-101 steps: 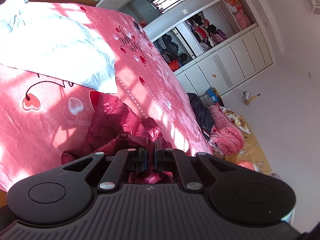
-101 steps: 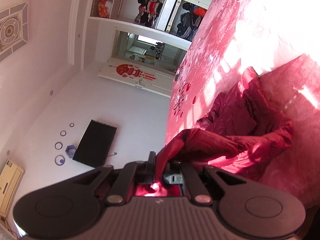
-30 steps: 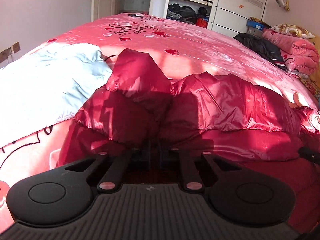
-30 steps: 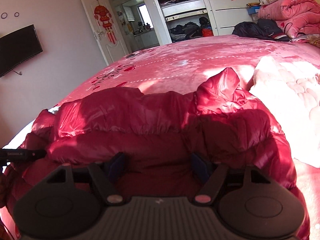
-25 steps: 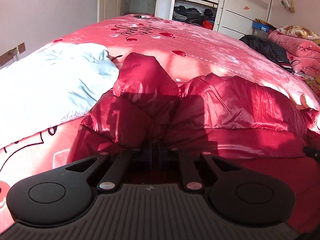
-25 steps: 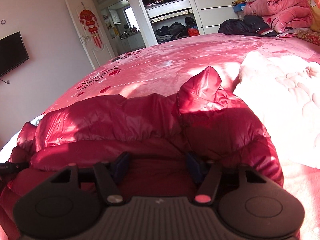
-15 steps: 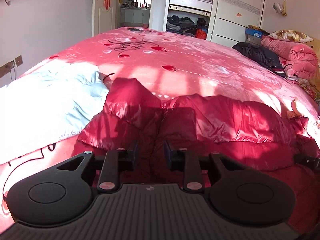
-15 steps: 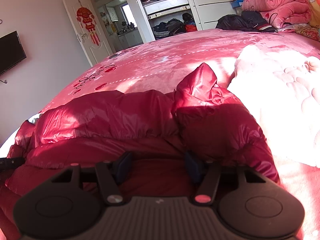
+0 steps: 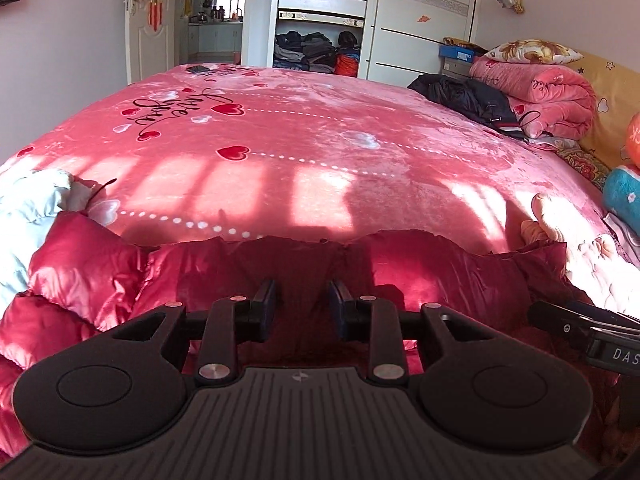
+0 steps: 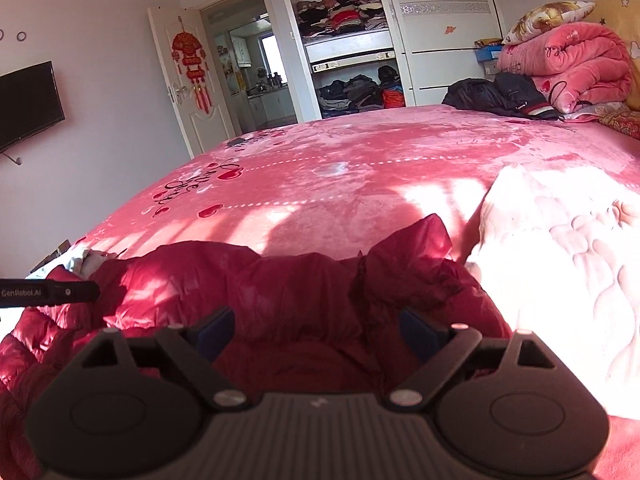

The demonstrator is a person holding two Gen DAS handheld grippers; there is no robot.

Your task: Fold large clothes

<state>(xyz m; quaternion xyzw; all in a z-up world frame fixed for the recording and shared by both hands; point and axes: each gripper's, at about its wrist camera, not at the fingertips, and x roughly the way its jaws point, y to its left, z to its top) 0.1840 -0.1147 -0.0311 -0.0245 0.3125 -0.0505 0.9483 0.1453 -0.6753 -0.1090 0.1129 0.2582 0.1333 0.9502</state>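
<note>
Tongs, left (image 9: 303, 300) and right (image 10: 316, 330), gape above red jacket (image 10: 280, 280).

Jacket (image 9: 248, 280): on bed (image 9: 320, 152), under and ahead of both grippers' fingers (image 9: 264, 300).
Wardrobe (image 10: 348, 40): beyond bed, far ahead of fingers.
Folded quilt (image 10: 576, 68): far right of fingers.

The left claw (image 10: 48, 292), seen beside the red jacket (image 10: 280, 280), reads "GenRobot.AI". The right claw (image 9: 600, 340) shows "DAS", cut off. The bedspread (image 9: 320, 140) carries cursive script, apparently "love you".
</note>
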